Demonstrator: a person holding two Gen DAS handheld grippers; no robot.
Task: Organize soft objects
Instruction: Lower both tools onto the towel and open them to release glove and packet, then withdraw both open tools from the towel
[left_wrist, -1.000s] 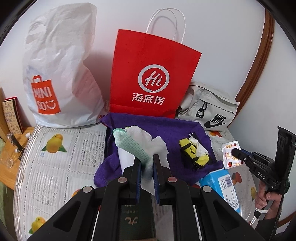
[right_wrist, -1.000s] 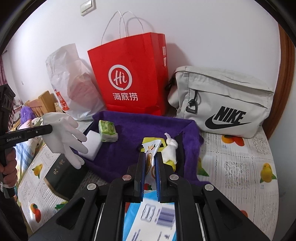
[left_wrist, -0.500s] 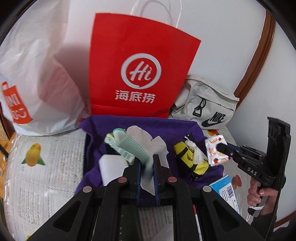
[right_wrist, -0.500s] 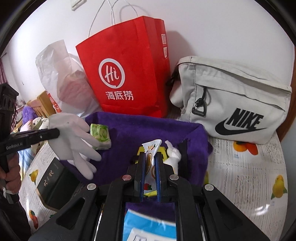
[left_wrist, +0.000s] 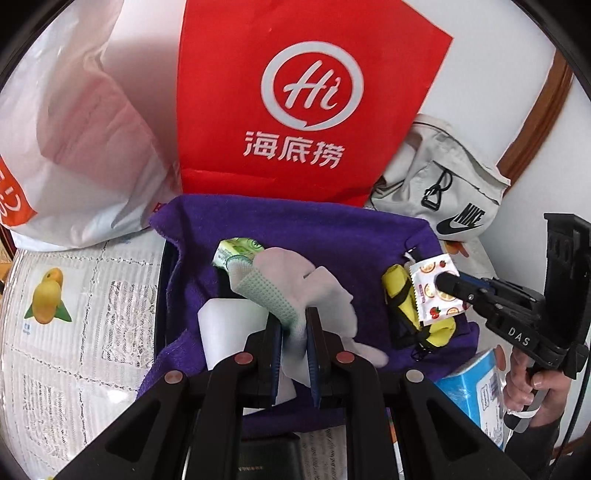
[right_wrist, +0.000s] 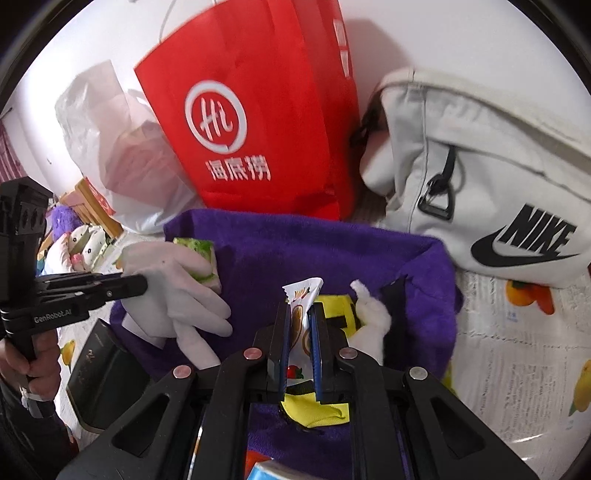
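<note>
Currently my left gripper (left_wrist: 293, 325) is clamped on a white glove (left_wrist: 295, 273) and my right gripper (right_wrist: 298, 325) pinches a fruit-print sachet (right_wrist: 301, 295), both over the purple towel (right_wrist: 295, 243).

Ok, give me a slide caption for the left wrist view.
Left gripper holding a white fabric glove above the purple towel, right gripper carrying a fruit-print sachet.

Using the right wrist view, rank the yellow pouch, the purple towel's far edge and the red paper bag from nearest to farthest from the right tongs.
1. Yellow pouch, directly beneath the right tongs.
2. Purple towel far edge, ahead.
3. Red paper bag, upright behind the towel, against the wall.
</note>
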